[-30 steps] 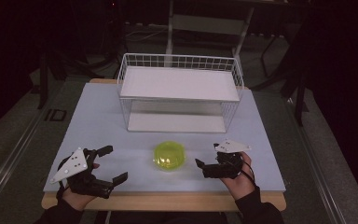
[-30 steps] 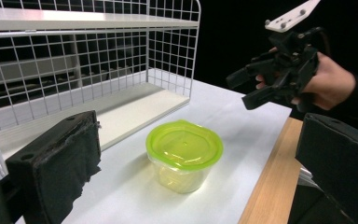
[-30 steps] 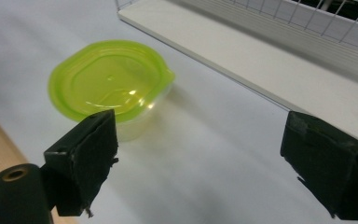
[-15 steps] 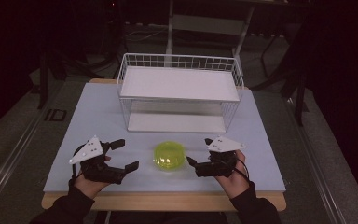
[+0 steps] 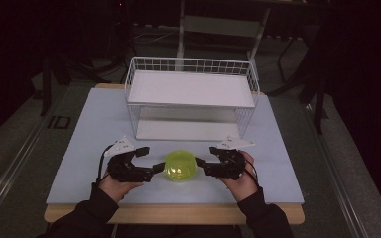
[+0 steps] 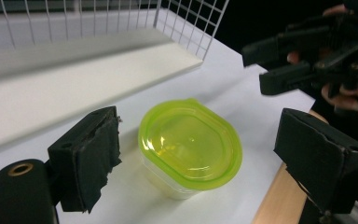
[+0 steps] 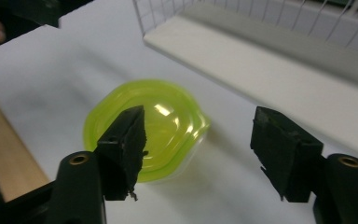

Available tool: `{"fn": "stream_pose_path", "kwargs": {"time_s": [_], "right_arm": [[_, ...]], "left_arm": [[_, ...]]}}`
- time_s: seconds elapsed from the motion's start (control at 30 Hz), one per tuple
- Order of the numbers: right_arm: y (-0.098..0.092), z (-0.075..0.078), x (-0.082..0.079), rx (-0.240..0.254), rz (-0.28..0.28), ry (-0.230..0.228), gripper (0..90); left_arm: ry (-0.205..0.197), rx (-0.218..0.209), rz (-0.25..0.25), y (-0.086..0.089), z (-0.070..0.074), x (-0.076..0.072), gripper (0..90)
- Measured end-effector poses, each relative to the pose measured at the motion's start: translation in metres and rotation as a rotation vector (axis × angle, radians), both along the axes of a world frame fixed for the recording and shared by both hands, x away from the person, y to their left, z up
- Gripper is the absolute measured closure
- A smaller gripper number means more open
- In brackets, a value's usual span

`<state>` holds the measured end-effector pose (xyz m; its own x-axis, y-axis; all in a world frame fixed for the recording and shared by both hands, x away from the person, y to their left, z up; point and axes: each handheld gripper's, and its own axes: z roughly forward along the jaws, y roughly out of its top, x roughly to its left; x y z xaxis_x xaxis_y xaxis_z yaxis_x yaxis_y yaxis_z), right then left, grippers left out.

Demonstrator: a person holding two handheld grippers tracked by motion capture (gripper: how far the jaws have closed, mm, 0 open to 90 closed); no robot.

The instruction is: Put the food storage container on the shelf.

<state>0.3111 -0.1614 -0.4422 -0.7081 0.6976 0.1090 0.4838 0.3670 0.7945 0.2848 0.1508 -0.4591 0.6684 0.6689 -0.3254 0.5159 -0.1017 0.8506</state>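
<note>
**Both grippers flank the green-lidded container, jaws apart**

A small translucent plastic container with a yellow-green snap-on lid (image 5: 180, 165) sits on the white table top (image 5: 94, 129), near the front edge and just in front of the white wire-mesh shelf rack (image 5: 191, 101). The lid is on and the container stands upright.

Left gripper (image 5: 146, 159): held in the person's left hand (image 5: 115, 182), just to the left of the container, pointing toward it. Jaws are spread. In the left gripper view the container (image 6: 189, 145) lies between and beyond the two black padded jaws; neither pad touches it. The pad on the left jaw looks ragged at its edge.

Right gripper (image 5: 204, 156): held in the right hand (image 5: 240, 179), just to the right of the container, pointing toward it. Jaws are also spread. In the right gripper view the container (image 7: 168, 121) lies behind the left jaw and partly between the two; contact cannot be told from this angle. In the high view the lower jaw tip lies close to the lid rim.

The right gripper (image 6: 298, 60) also appears at the upper right of the left gripper view, fingers (image 6: 349, 95) wrapped around it.

A bare wooden strip (image 5: 178, 213) runs along the table's front edge.
</note>
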Motion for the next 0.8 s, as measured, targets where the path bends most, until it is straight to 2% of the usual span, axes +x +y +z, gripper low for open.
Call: {"fn": "stream_pose_path", "kwargs": {"time_s": [0.07, 0.13, 0.17, 0.2, 0.23, 0.27, 0.3, 0.37, 0.4, 0.5, 0.63, 0.77, 0.8], "right_arm": [[0.001, -0.003, 0.004, -0.012, -0.014, 0.022, 44.3], [0.002, -0.007, 0.009, 0.011, -0.024, 0.092, 45.9], [0.003, -0.009, 0.011, 0.012, -0.03, 0.119, 49.2], [0.003, -0.012, 0.015, 0.016, -0.024, 0.164, 49.5], [0.003, -0.015, 0.019, 0.026, -0.038, 0.199, 53.3], [0.002, -0.017, 0.023, 0.045, -0.038, 0.243, 54.0], [0.001, -0.02, 0.027, 0.067, -0.038, 0.287, 54.9], [-0.001, -0.024, 0.033, 0.098, -0.054, 0.338, 60.3], [-0.002, -0.025, 0.036, 0.111, -0.053, 0.367, 60.3], [-0.003, -0.03, 0.042, 0.144, -0.057, 0.433, 62.3], [-0.002, -0.038, 0.046, 0.16, -0.059, 0.489, 66.0], [0.002, -0.042, 0.047, 0.148, -0.053, 0.521, 66.7], [0.003, -0.043, 0.047, 0.152, -0.055, 0.528, 66.9]], "left_arm": [[0.047, -0.016, -0.002, -0.001, -0.005, 0.005, 15.8], [0.095, -0.021, -0.003, -0.003, -0.012, 0.01, 17.5], [0.129, -0.04, -0.011, -0.004, -0.015, 0.013, 21.7], [0.154, -0.047, -0.002, -0.005, -0.02, 0.015, 22.1], [0.182, -0.062, -0.013, -0.006, -0.023, 0.017, 24.2], [0.216, -0.079, -0.016, -0.007, -0.027, 0.02, 27.4], [0.228, -0.081, -0.01, -0.007, -0.029, 0.021, 28.5], [0.28, -0.119, -0.013, -0.008, -0.036, 0.024, 33.4], [0.299, -0.113, -0.007, -0.009, -0.038, 0.025, 33.5], [0.323, -0.117, -0.005, -0.009, -0.043, 0.027, 37.6], [0.38, -0.139, -0.02, -0.009, -0.05, 0.03, 44.3], [0.409, -0.146, -0.023, -0.009, -0.056, 0.032, 48.4], [0.417, -0.155, -0.025, -0.009, -0.057, 0.032, 52.1]]}}
